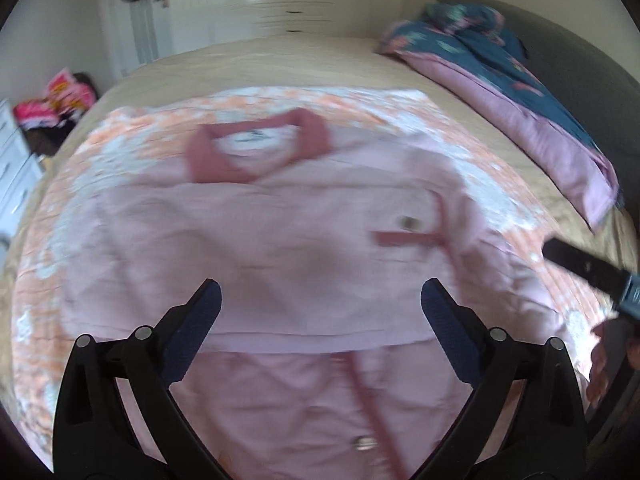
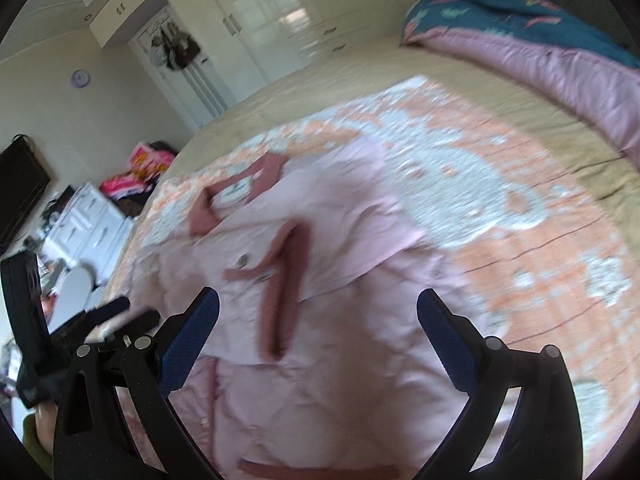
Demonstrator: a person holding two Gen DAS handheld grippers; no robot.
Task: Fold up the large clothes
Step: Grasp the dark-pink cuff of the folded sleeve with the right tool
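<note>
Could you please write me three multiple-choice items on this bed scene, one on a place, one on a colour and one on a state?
1. Where does the pink jacket lie?
A. On the patterned orange and white bedspread
B. On the white dresser
C. On the floor

2. What colour is the jacket's collar?
A. Teal
B. Darker dusty pink
C. White

3. How do the left tongs and right tongs stand?
A. Both shut on the jacket
B. One open, one shut
C. Both open, nothing between them

Answers:
1 A, the bedspread shows all around the jacket in both wrist views.
2 B, the collar is clearly darker than the pale pink body.
3 C, each wrist view shows its fingers spread wide above the fabric without pinching it.
</note>
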